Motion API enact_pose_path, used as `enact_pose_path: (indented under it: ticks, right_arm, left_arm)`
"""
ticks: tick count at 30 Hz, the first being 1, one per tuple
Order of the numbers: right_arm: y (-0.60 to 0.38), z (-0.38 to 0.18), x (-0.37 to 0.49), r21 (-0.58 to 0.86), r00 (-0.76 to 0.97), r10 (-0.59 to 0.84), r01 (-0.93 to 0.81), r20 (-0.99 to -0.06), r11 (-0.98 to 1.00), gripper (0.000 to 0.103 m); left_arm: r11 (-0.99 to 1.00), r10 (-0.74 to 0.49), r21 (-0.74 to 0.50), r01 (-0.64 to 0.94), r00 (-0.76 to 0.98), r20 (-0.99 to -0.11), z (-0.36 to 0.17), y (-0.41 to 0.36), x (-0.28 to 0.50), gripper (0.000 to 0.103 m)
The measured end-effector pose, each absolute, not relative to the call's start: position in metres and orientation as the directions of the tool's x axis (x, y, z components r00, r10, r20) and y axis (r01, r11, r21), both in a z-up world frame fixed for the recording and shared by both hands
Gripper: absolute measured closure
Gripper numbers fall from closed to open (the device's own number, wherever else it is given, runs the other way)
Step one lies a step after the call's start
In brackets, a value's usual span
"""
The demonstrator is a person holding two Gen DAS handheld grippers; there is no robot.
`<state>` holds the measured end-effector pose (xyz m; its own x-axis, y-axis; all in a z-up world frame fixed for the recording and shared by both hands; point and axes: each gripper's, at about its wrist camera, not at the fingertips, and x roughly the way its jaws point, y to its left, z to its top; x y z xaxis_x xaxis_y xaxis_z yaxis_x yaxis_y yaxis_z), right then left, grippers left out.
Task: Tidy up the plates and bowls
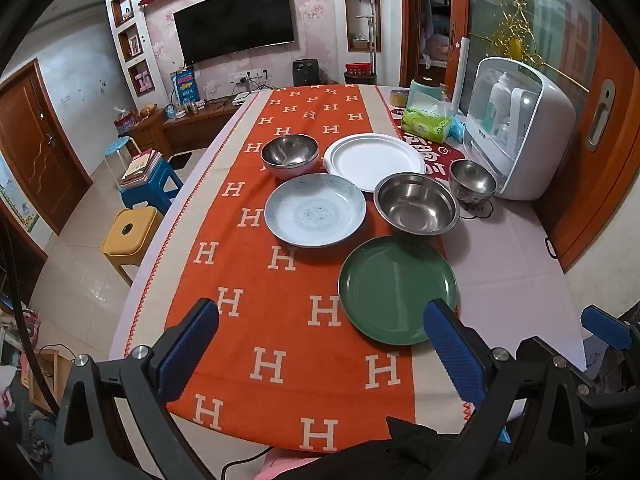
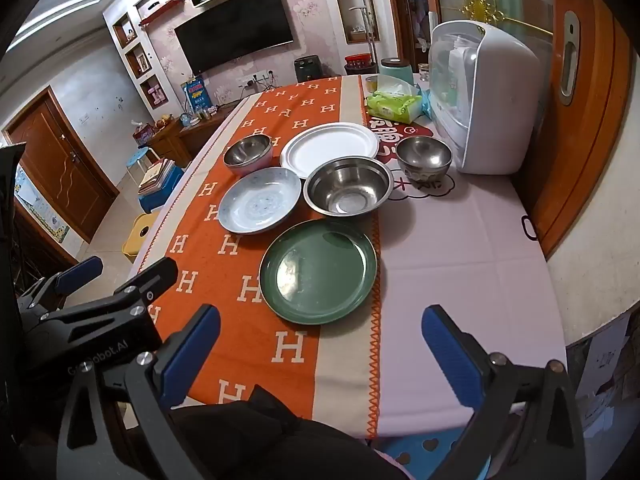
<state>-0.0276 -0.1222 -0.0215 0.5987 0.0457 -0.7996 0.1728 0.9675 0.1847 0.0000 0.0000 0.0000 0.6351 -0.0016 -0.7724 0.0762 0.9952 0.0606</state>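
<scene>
On the orange H-patterned cloth lie a green plate (image 1: 396, 290) (image 2: 318, 271), a pale blue patterned plate (image 1: 315, 215) (image 2: 260, 200) and a white plate (image 1: 374, 160) (image 2: 330, 148). A wide steel bowl (image 1: 416, 208) (image 2: 347, 190) stands beside them, a pink-sided steel bowl (image 1: 290, 154) (image 2: 247, 153) at the far left, and a small steel bowl (image 1: 472, 180) (image 2: 424, 158) at the right. My left gripper (image 1: 322, 320) hangs open above the near cloth, its right finger overlapping the green plate's rim in the view. My right gripper (image 2: 320, 328) is open too, just short of the green plate, holding nothing.
A white dish cabinet (image 1: 520, 128) (image 2: 480, 100) stands at the table's right, with a green wipes pack (image 1: 426, 122) (image 2: 394, 104) and a teal jar (image 2: 396, 70) behind the dishes. Stools (image 1: 130, 232) stand on the floor left of the table. A wooden door closes the right side.
</scene>
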Motion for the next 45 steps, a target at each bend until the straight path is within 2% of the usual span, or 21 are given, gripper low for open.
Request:
enact_pose_path:
  ticks: [32, 45]
  right_arm:
    - [-0.135, -0.027, -0.039, 0.189, 0.580, 0.049, 0.185, -0.813, 0.964, 0.002]
    - [-0.141, -0.037, -0.040, 0.237, 0.546, 0.078, 0.226, -0.834, 0.945, 0.002]
  left_arm:
    - [0.994, -0.017, 0.050, 0.096, 0.592, -0.806, -0.009, -0.011, -0.007, 0.001]
    - [0.988, -0.018, 0.070, 0.138, 0.551, -0.834, -0.014, -0.014, -0.006, 0.001]
